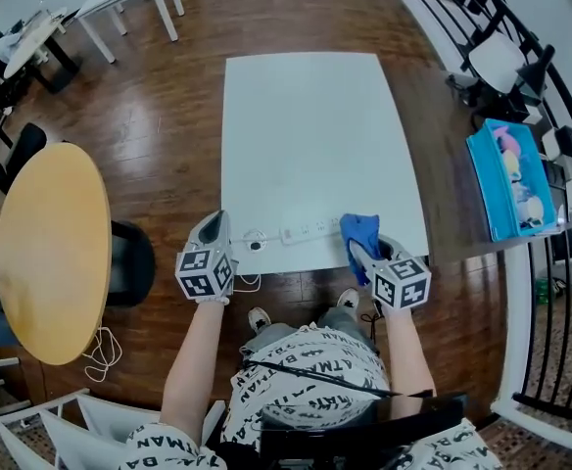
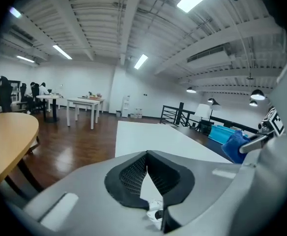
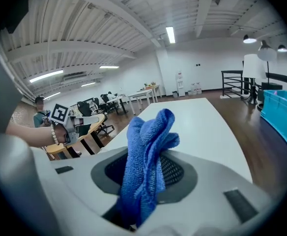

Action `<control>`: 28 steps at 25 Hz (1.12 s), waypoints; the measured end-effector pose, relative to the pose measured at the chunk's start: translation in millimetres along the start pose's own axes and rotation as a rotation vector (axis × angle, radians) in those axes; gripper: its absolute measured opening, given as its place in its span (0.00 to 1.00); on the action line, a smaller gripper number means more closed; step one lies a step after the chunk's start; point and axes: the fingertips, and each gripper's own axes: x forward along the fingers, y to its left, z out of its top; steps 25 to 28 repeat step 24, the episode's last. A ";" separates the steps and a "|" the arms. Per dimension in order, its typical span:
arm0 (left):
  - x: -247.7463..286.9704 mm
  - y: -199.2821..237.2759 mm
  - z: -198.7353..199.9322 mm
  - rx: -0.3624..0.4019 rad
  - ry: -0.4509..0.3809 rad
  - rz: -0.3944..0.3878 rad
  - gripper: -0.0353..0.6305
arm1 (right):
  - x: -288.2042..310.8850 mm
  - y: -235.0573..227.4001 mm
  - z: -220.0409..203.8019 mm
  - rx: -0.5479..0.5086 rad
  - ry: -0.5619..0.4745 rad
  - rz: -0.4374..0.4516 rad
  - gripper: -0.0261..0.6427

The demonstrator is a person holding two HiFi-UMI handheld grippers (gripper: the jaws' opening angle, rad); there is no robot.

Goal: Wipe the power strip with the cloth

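One white table (image 1: 306,116) spreads ahead of our grippers, the power strip (image 1: 304,231) at its near edge between them. Our right gripper (image 1: 364,255) clamps the blue cloth (image 3: 146,166) beside the strip; our left gripper (image 1: 214,225) is closed, empty.

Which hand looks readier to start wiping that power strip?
Right. The right gripper holds the blue cloth in its jaws, right at one end of the power strip. The left gripper has its jaws shut on nothing, by the strip's other end.
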 end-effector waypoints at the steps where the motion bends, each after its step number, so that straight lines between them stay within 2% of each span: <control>1: -5.5 -9.4 -6.0 0.002 0.014 -0.003 0.05 | 0.6 1.0 -0.6 -0.001 0.001 -0.001 0.25; 8: -24.9 -93.7 -45.5 0.008 0.078 -0.127 0.05 | 1.6 8.8 -2.0 -0.024 0.010 0.010 0.25; 11: -28.6 -116.1 -57.0 0.005 0.092 -0.160 0.05 | -0.6 12.5 -4.2 -0.031 0.013 0.015 0.24; 19: -32.9 -139.0 -60.8 0.039 0.088 -0.191 0.05 | -6.4 20.0 -6.4 -0.038 0.008 0.027 0.24; 28: -36.1 -143.2 -63.1 0.033 0.090 -0.193 0.05 | -12.8 13.2 -6.8 -0.026 -0.001 0.013 0.24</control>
